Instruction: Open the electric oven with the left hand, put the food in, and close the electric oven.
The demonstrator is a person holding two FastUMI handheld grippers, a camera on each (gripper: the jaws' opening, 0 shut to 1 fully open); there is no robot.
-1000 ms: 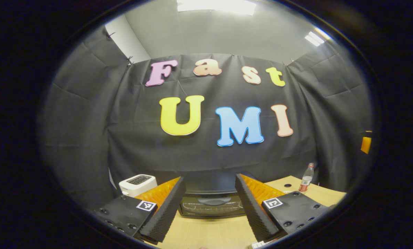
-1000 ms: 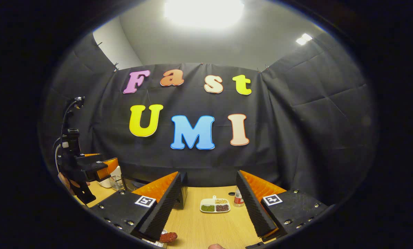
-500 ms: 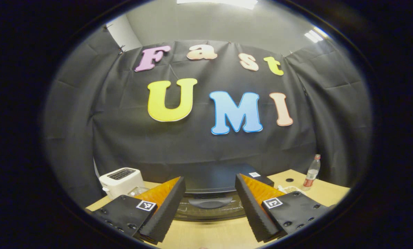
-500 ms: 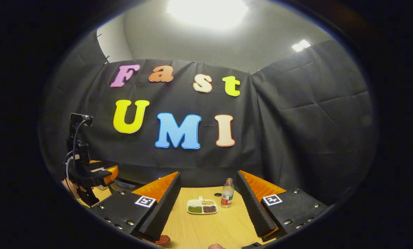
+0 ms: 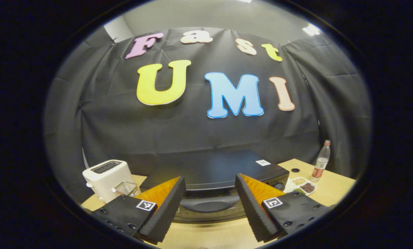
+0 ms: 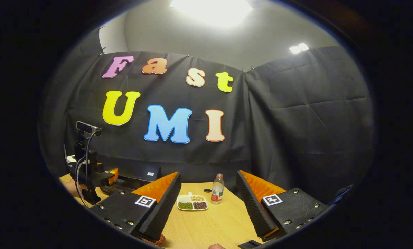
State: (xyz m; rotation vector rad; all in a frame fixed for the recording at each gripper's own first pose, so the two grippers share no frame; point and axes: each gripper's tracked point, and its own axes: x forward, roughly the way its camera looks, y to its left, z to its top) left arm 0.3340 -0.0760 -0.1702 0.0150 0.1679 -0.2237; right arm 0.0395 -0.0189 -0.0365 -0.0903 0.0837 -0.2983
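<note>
The black electric oven [image 5: 213, 167] stands shut straight ahead in the left gripper view, its curved door handle [image 5: 208, 204] low between my fingers. My left gripper [image 5: 209, 181] is open just in front of that handle, not touching it. In the right gripper view the left gripper [image 6: 104, 174] hovers before the oven [image 6: 139, 174] at the far left. My right gripper [image 6: 208, 176] is open above the wooden table [image 6: 220, 224], with nothing between its fingers. A reddish piece of food [image 6: 157, 239] peeks out under its left finger at the bottom edge.
A white toaster [image 5: 106, 177] and a glass cup [image 5: 125, 188] stand left of the oven. Right of it lie a divided dish of beans [image 5: 301, 185] and a drink bottle [image 5: 321, 162]; the dish [image 6: 192, 204] and the bottle [image 6: 217, 189] lie ahead of the right gripper.
The left gripper has come closer to the oven, whose top and handle now loom larger. The right gripper's view has swung right, and the food has slipped toward the bottom edge.
</note>
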